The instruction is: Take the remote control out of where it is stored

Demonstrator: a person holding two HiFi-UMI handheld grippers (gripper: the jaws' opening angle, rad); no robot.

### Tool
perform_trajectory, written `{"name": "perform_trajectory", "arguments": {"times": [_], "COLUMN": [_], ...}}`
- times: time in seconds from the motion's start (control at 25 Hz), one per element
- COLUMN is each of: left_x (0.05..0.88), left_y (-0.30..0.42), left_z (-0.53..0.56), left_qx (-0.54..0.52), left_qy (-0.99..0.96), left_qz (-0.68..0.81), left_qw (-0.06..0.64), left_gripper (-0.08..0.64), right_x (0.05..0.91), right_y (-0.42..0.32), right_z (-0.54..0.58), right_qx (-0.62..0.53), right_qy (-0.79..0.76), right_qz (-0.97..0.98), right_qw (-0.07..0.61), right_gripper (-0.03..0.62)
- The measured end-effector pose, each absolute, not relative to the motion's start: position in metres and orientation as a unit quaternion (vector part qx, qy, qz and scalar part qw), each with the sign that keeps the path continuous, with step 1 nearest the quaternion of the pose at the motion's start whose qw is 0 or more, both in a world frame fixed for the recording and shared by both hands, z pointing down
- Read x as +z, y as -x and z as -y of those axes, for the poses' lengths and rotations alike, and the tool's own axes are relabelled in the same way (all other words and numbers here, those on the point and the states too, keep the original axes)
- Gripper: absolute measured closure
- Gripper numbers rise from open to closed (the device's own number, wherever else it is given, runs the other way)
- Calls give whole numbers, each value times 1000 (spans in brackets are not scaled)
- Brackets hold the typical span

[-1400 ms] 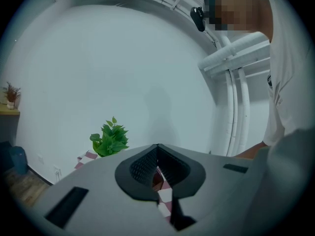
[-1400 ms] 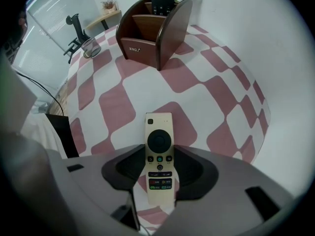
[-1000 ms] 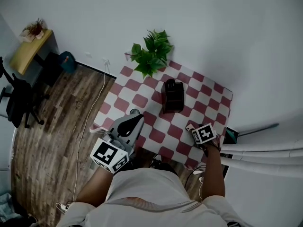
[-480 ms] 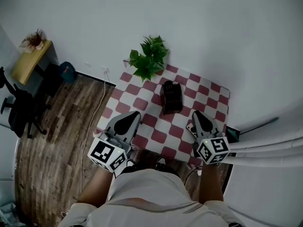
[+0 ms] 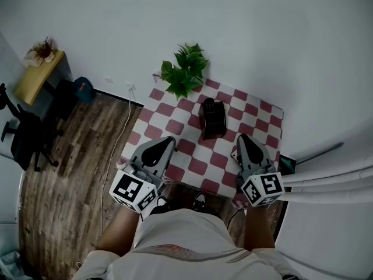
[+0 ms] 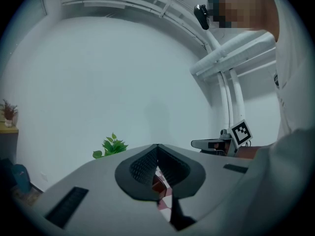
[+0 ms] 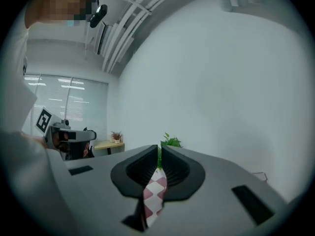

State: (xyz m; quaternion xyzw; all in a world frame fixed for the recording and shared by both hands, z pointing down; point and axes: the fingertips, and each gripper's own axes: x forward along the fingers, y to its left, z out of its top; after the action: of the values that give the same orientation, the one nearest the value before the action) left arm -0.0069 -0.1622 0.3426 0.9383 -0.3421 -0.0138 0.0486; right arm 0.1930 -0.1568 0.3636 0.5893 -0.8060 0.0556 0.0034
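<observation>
- We read this as the very start: the reach for the remote control has not begun, and neither tool is near the storage.
- The black holder (image 5: 213,120) stands just above the middle of the head view, on the checkered cloth (image 5: 175,124), with the potted plant (image 5: 185,73) just above it in the frame.
- We judge that the remote control sits in that holder. At this size we cannot pick the remote itself out from the dark box.
- The left gripper (image 5: 168,140) hangs at the lower left of the cloth, well apart from the holder. Its own view shows its jaws pressed together at the tips with nothing caught between them (only a sliver of red-and-white cloth shows below).
- The right gripper (image 5: 242,139) hangs at the lower right of the cloth, also well apart from the holder. Its jaws are closing and are all but together. Nothing is between them; we see only cloth and a bit of plant through the thin slit.
- For the next move we think one gripper must spread its jaws again, travel up the frame to the holder's open top, and come down around the remote's exposed end.
- The other gripper could steady the holder, since a light box may lift or tip as the remote slides out.
</observation>
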Motion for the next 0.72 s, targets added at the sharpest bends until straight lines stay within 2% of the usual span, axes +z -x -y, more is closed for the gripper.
{"name": "perform_trajectory", "arguments": {"times": [0.48, 0.64, 0.72], "left_x": [339, 340, 342], "left_y": [11, 14, 16], "left_z": [166, 171, 173], "left_qx": [-23, -22, -20], "left_qy": [-937, -936, -933], "left_qz": [345, 348, 354], "left_qw": [51, 49, 52], "left_gripper": [552, 552, 552], "right_x": [368, 390, 413], "right_y": [-188, -199, -205], "right_z": [166, 189, 209], "right_qx": [53, 49, 57], "right_qy": [-589, -617, -627], "right_qz": [806, 782, 770], "right_qw": [21, 75, 104], "right_gripper": [558, 552, 503]}}
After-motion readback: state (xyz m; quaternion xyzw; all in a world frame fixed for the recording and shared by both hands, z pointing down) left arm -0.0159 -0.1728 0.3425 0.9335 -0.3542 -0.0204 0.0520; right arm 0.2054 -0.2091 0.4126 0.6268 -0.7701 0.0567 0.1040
